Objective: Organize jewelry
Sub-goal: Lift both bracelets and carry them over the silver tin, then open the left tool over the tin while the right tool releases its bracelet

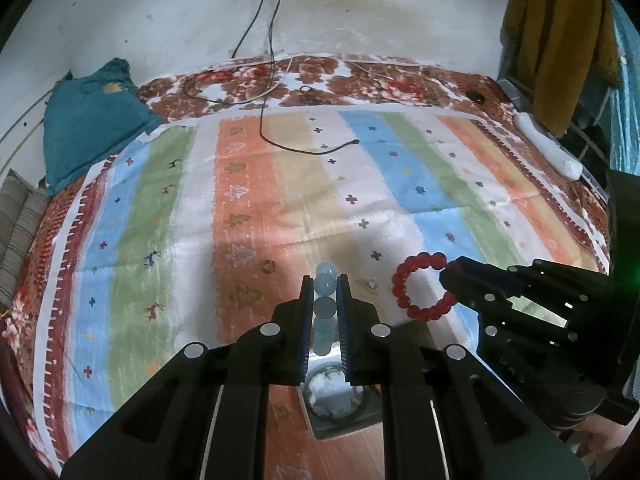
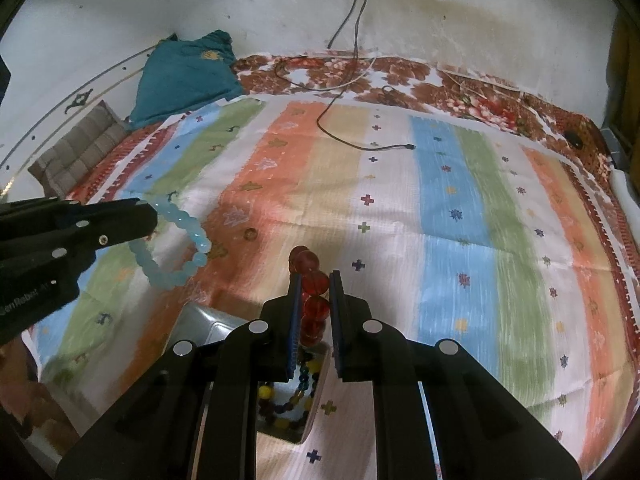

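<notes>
L tongs (image 1: 325,286): clamped on blue bracelet (image 1: 325,280); beads stacked edge-on between the pads in L wrist view, top bead poking past the tips; R wrist view shows same bracelet (image 2: 176,240) as a full loop hanging from the tong tips at left, held above the bedspread (image 1: 280,184).

R tongs (image 2: 315,280): clamped on red bracelet (image 2: 312,280); beads run edge-on between the blue pads, a couple past the tips; in L wrist view red bracelet (image 1: 420,288) reads as an open ring gripped at its right side by R tongs (image 1: 450,278); both bracelets lifted off the bed.

Below L tongs: a tray (image 1: 340,428) on the bedspread w/ pale contents, blurred, can't tell what; below R tongs: open compartment w/ mixed bead strand (image 2: 288,400), yellow, dark, green/blue beads; metal tray corner (image 2: 208,320) just left of it.

Single loose brown bead (image 2: 251,234) on orange stripe, apart from both bracelets; small pale item (image 1: 373,283) on the bedspread between the two tongs, too small to ID.

Bkgd: teal pillow (image 1: 92,120) far-left at wall; black cable (image 1: 264,112) from wall socket trailing onto the bed; mustard garment (image 1: 560,36) hanging far right.
</notes>
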{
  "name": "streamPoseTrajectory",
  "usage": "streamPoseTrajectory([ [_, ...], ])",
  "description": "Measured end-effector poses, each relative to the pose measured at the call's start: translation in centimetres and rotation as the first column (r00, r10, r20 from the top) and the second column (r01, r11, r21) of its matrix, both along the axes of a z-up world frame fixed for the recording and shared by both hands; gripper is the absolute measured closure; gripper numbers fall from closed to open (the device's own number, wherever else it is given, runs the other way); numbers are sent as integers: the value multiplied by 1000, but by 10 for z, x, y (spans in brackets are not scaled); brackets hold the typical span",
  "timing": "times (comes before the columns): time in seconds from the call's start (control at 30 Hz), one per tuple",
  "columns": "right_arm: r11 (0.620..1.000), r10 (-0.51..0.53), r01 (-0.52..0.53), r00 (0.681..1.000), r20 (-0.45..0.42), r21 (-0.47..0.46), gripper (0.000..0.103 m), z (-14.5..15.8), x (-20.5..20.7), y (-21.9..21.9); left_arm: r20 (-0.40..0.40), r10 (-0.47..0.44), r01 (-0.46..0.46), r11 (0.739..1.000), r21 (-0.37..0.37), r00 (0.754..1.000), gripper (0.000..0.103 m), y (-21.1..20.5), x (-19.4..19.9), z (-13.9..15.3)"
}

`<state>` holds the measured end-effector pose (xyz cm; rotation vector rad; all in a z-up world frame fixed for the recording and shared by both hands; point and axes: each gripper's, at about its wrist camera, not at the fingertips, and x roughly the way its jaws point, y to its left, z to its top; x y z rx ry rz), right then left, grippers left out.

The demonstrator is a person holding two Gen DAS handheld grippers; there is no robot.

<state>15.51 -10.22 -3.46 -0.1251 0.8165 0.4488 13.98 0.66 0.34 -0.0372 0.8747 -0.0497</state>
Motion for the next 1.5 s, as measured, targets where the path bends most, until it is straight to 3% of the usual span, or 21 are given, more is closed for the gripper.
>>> streamPoseTrajectory([
  [0.87, 998, 50, -51, 999, 14, 25, 89, 1, -53, -2, 42, -27, 27, 1000, -6, 999, 92, -17, -54, 3],
  [1.5, 999, 32, -32, 999, 9, 26, 88, -1, -52, -2, 32, -14, 14, 1000, -16, 999, 91, -14, -58, 0],
])
